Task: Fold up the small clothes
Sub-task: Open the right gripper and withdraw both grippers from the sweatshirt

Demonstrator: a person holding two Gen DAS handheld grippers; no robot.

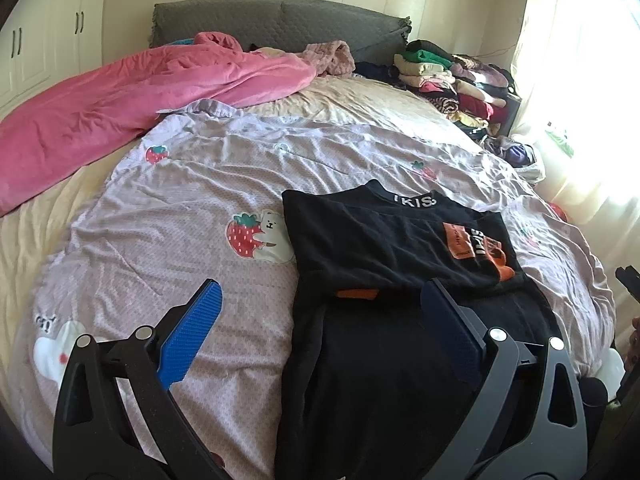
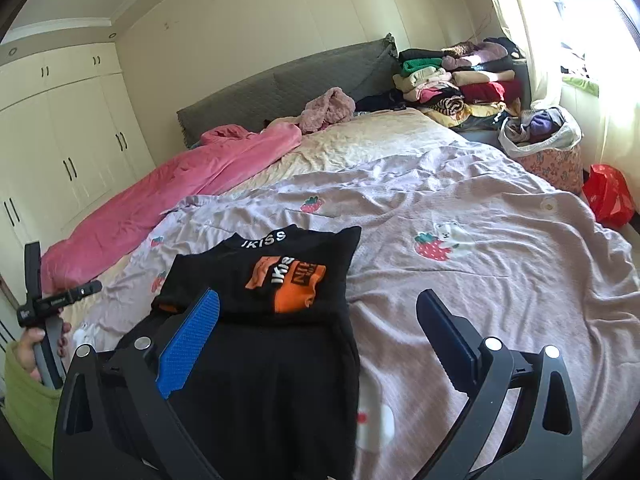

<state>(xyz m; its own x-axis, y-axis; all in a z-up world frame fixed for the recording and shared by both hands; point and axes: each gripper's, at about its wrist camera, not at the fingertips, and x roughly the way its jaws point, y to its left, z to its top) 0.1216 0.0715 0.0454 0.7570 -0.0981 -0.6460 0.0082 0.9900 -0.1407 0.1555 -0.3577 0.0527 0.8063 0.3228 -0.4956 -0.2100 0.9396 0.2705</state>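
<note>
Right now both grippers hover above the bed with their jaws spread wide and nothing between them. The left gripper [image 1: 320, 320] hangs over the near part of the lilac strawberry-print coverlet [image 1: 192, 200], one blue pad [image 1: 188, 336] above bare cloth and the other finger above the black garment. The right gripper [image 2: 320, 332] sits the other way round, its blue pad [image 2: 188, 344] over the black cloth and its far finger over the coverlet [image 2: 480, 240].

The black top [image 1: 376, 236] lies flat near the foot edge of the bed, its collar lettered in white and pointing toward the headboard [image 1: 280, 20], an orange printed patch [image 2: 288, 280] on its chest. Its upper part looks folded over the lower black cloth [image 2: 280, 380], which runs down to the near edge; whether that lower cloth is the same garment I cannot tell.

A pink blanket [image 1: 120, 108] is bunched along the bed's left side toward the headboard. Stacks of folded clothes [image 2: 452, 80] fill the far right corner by the window, with a basket of laundry [image 2: 544, 136] and a red bag [image 2: 608, 196] beside the bed's right edge. White wardrobe doors [image 2: 60, 140] line the wall on the left. In the right wrist view, a hand [image 2: 28, 352] in a green sleeve grips a handle at the left.
</note>
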